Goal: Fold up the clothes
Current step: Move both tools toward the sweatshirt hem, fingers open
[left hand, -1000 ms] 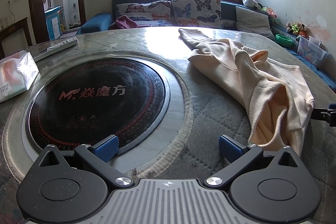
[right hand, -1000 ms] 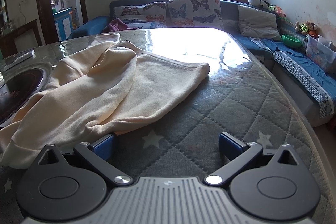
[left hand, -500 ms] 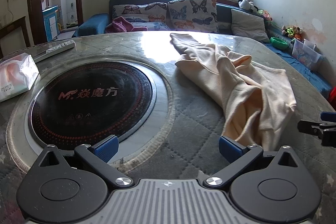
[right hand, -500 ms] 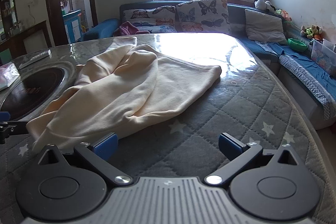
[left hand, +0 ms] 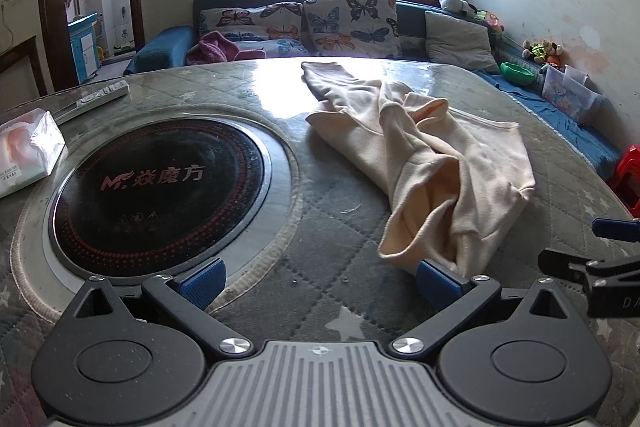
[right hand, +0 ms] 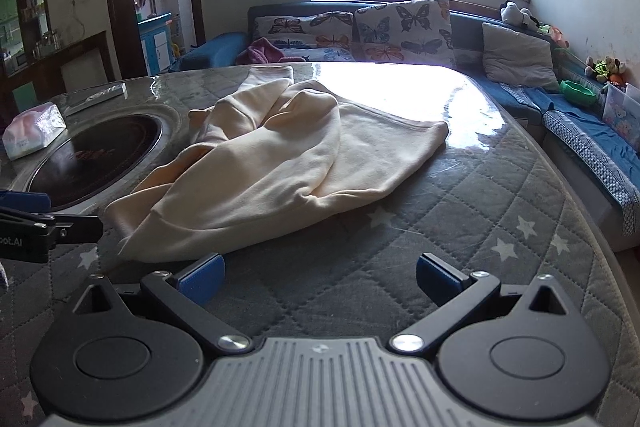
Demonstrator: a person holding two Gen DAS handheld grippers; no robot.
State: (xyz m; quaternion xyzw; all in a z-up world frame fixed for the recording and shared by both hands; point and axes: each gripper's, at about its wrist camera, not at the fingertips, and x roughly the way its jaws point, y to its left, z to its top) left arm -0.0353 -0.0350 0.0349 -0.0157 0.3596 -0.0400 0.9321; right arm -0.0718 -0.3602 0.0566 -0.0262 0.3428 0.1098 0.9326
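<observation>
A cream sweatshirt [left hand: 440, 163] lies crumpled on the round quilted table [left hand: 336, 291], one sleeve stretching toward the far rim. My left gripper [left hand: 319, 279] is open and holds nothing; the garment's near hem lies just past its right fingertip. In the right wrist view the sweatshirt [right hand: 280, 163] spreads ahead and to the left. My right gripper [right hand: 320, 277] is open over bare quilted cover, with the hem just beyond its left fingertip. Each gripper shows at the edge of the other's view: the right one [left hand: 600, 259] and the left one [right hand: 36, 223].
A black round cooktop [left hand: 160, 195] is set into the table's middle. A tissue pack [left hand: 28, 151] and a remote [left hand: 96, 97] lie at the left. A sofa with butterfly cushions [left hand: 348, 23] runs behind, and a red stool [left hand: 628, 179] stands at the right.
Both grippers have drawn back toward the near side of the table, so the sweatshirt sits farther ahead. Each gripper has come into the other's view. The sweatshirt lies still.
</observation>
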